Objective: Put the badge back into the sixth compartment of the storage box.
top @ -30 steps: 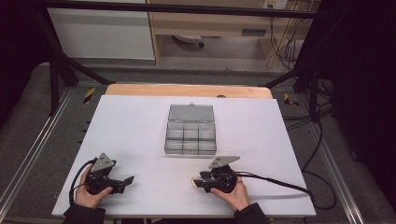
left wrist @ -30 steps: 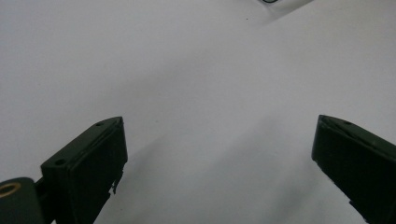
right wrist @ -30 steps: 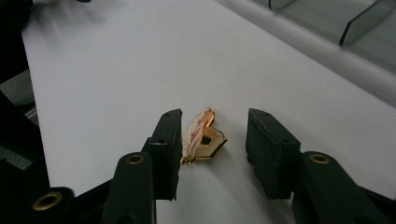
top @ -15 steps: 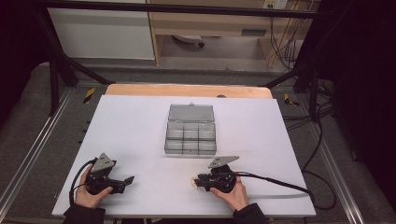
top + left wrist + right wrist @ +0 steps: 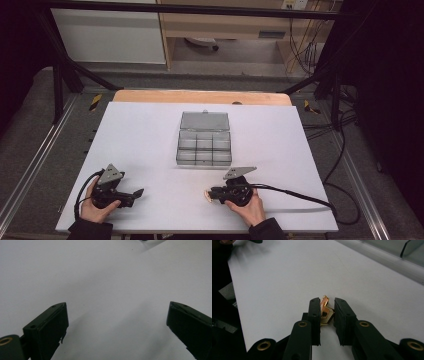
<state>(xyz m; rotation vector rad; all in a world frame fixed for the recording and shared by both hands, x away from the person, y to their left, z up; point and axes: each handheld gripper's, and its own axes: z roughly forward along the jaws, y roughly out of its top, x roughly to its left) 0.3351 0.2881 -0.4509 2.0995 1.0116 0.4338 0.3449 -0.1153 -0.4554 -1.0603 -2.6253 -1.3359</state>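
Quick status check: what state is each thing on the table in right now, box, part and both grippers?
Clear compartment box: lid open, tilted back; contents unclear.
Small copper-coloured part: between the right gripper's jaws, on the table.
Right gripper: jaws have just been closing, nearly shut around the part.
Left gripper: jaws wide open, nothing between.

The white tabletop (image 5: 140,145) lies bare and passable on both flanks and along the near edge. The one obstacle is the clear plastic compartment box (image 5: 204,145) at mid-table (hinged lid raised at its far side), with open white surface all around it.
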